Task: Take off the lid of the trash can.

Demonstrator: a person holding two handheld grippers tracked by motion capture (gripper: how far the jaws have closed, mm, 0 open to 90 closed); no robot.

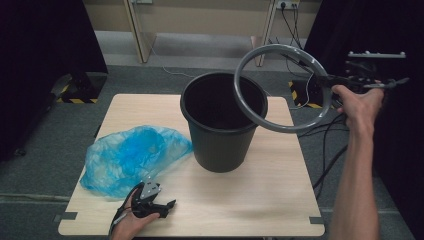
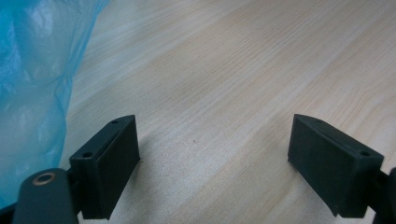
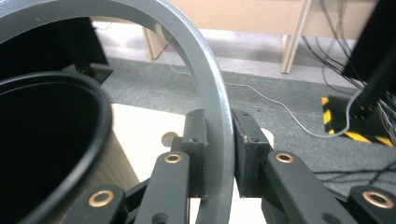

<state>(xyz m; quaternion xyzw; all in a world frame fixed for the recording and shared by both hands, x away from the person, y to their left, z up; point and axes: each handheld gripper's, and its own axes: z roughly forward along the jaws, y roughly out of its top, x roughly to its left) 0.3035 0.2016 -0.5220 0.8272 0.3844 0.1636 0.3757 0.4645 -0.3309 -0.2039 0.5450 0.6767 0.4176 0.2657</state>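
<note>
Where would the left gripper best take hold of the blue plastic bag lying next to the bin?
On the crumpled near edge of the blue plastic bag, coming in low from the person's side. It lies slumped on the table with loose raised folds there, close to the open left gripper. A pinch on one fold should hold; the flat middle gives the jaws little to catch.

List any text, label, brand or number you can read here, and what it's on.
None: no readable writing stands on the black bin, the grey ring, the blue bag or the table.
The yellow-and-black hazard stripes on the floor carry no words.
</note>
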